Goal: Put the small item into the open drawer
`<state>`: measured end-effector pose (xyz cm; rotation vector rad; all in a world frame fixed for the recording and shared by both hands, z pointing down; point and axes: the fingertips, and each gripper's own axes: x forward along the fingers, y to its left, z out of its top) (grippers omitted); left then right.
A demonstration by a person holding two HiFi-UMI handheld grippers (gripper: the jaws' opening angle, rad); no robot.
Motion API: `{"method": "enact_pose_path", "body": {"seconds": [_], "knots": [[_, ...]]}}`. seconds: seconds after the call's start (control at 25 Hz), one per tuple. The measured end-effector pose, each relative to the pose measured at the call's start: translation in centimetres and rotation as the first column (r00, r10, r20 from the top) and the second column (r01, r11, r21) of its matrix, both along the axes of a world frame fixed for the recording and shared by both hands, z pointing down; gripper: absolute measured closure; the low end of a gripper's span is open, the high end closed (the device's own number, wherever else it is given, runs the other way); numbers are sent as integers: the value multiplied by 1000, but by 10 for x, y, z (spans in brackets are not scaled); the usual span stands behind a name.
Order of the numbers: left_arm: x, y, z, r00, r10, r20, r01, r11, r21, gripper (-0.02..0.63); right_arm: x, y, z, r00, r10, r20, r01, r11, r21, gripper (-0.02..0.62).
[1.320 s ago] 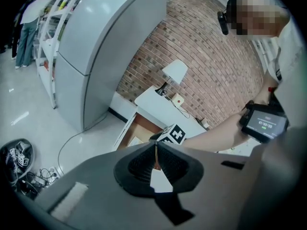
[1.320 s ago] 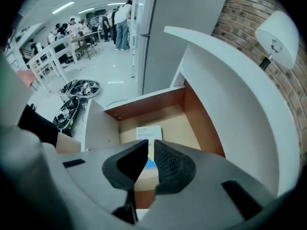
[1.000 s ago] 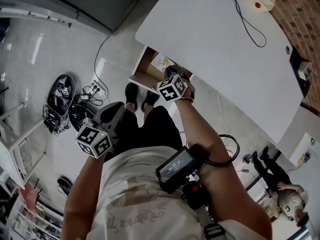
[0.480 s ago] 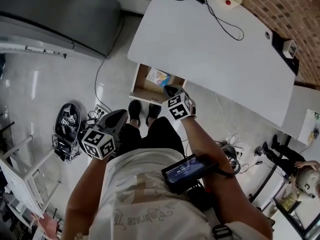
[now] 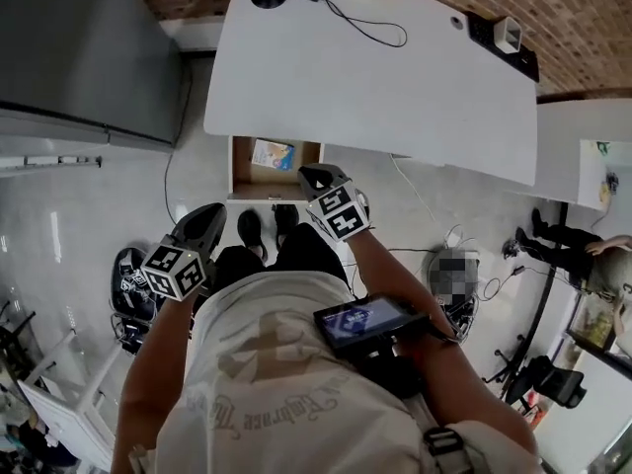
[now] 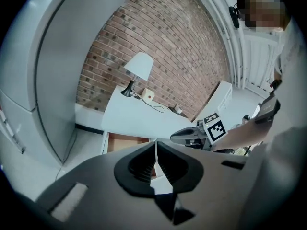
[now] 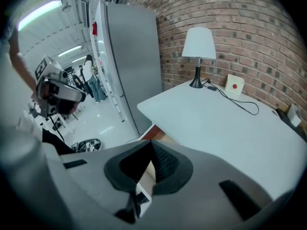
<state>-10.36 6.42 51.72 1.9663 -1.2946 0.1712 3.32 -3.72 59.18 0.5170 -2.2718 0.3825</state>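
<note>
Right gripper [image 5: 313,175] clenched, 2 jaws pressed together with nothing between them; same read in the right gripper view [image 7: 151,148]. In the head view it sits at frame centre. Its nose tilts down toward the open wooden drawer [image 5: 242,178] under the near edge of the white rectangular table [image 5: 375,77], and its tip overlaps the drawer's lower right corner in the picture. Right forearm runs up from the lower right, marker cube tilted toward the camera. Black screen device [image 5: 370,319] sits on that forearm.

Left gripper [image 5: 209,214] also clenched and empty, jaws meeting in 1 thin seam in the left gripper view [image 6: 156,146]. It hangs at centre left, well apart from the drawer, pointing toward the upper right of the frame, with the left arm coming up from the lower left.

Small flat blue-and-yellow item [image 5: 274,153] lies inside the drawer, in its upper half as framed, touched by neither gripper. Person's 2 black shoes [image 5: 253,231] stand just below the drawer front.
</note>
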Motion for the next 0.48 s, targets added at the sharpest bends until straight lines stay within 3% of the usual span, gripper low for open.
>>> {"method": "enact_pose_path", "body": {"seconds": [0.16,0.32,0.48], "knots": [[9,-11,-6,998,55,7,-55,998,20,591,9,-7,-35,990,76,121,-77,997,4,589],[19,-23,-14,994,109,16,-110,993,42,592,18,-12,-77,957,131,260,-139,990,11,589],[27,-36,-22,987,157,29,-158,985,68,592,31,-16,-106,927,166,337,-188,982,34,589]]}}
